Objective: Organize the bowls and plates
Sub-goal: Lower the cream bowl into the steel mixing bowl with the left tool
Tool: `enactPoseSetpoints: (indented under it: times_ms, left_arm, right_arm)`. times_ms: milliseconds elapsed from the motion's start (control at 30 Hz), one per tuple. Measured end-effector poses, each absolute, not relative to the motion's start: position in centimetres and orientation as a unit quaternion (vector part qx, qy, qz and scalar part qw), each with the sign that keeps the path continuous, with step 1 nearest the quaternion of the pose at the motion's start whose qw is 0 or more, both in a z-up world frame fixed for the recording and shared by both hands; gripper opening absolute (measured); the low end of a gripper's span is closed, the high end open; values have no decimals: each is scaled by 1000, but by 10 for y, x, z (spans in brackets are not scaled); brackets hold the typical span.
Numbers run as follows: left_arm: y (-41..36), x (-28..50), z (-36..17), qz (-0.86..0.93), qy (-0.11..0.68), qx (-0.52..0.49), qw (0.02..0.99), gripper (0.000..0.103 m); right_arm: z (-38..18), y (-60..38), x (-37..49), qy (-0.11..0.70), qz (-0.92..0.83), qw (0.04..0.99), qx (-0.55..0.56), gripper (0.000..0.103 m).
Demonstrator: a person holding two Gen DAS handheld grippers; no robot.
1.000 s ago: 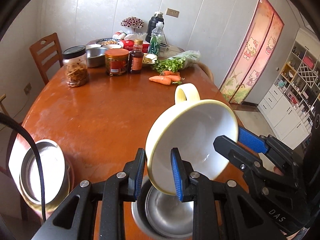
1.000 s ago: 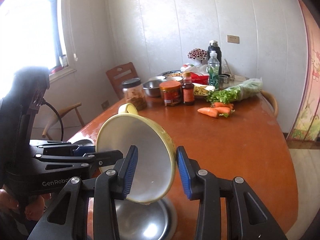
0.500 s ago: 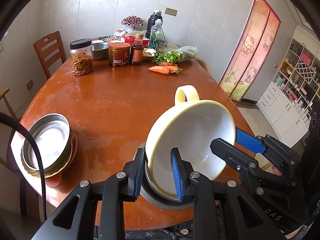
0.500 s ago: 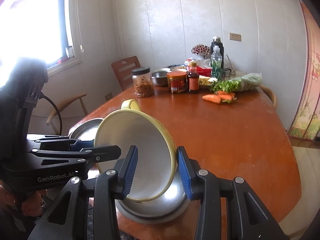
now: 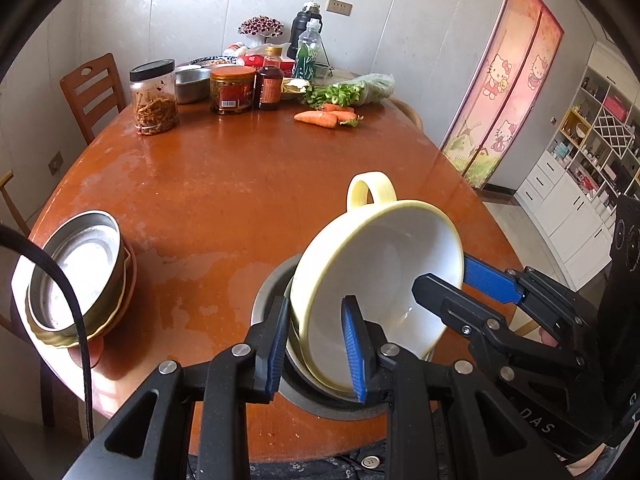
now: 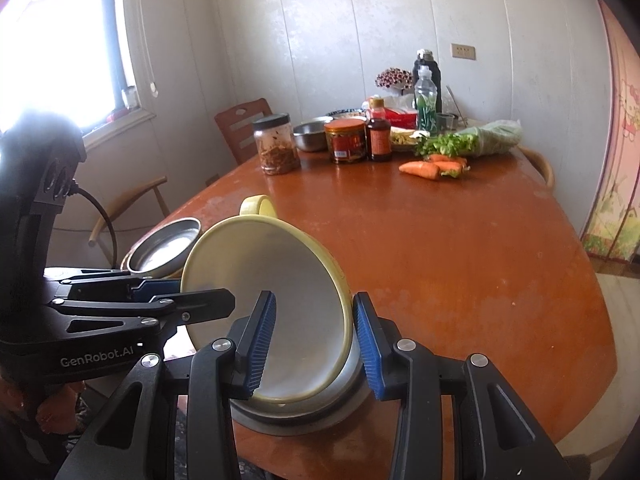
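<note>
Both grippers are clamping the rim of the same yellow-and-white handled bowl [image 5: 384, 276]: the left gripper [image 5: 316, 344] is pinching its near-left edge between blue pads, one pad inside the bowl and one outside, while the right gripper [image 6: 314, 344] is pinching the opposite edge the same way. Tilted steeply on its side, the bowl is showing its white, empty inside to the left wrist camera, its loop handle pointing up and away. Its lower edge is sitting inside a steel bowl [image 5: 276, 284] that is resting on the near edge of the round wooden table [image 5: 240, 184].

Farther left, near the table's edge, a second steel bowl [image 5: 76, 268] is nesting in a stack with a yellowish dish and a reddish plate beneath it; nothing is showing inside it.

Across the table, well apart from the bowls, a black-lidded clear jar [image 5: 154, 98] is holding brown shreds, a red-lidded jar [image 5: 233, 89] is standing beside a dark sauce bottle [image 5: 269, 80], and another steel bowl [image 5: 192, 84] is sitting behind them, its contents hidden. Carrots [image 5: 326, 117] and bagged leafy greens [image 5: 352, 90] are lying to the right, with a plastic bottle [image 5: 307, 54] and a black flask [image 5: 306, 24] standing at the wall.
</note>
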State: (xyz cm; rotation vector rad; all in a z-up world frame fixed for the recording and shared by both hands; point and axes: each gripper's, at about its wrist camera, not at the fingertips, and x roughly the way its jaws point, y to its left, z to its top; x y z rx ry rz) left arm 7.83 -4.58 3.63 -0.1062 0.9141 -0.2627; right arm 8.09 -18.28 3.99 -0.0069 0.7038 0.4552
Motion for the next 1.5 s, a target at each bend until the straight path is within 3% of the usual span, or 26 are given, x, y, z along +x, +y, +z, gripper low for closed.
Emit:
enactPoseSetpoints:
  times_ms: [1500]
  left_arm:
    - [-41, 99, 13, -131, 454, -44, 880, 27]
  right_arm:
    - [6, -166, 113, 369, 213, 904, -37, 46]
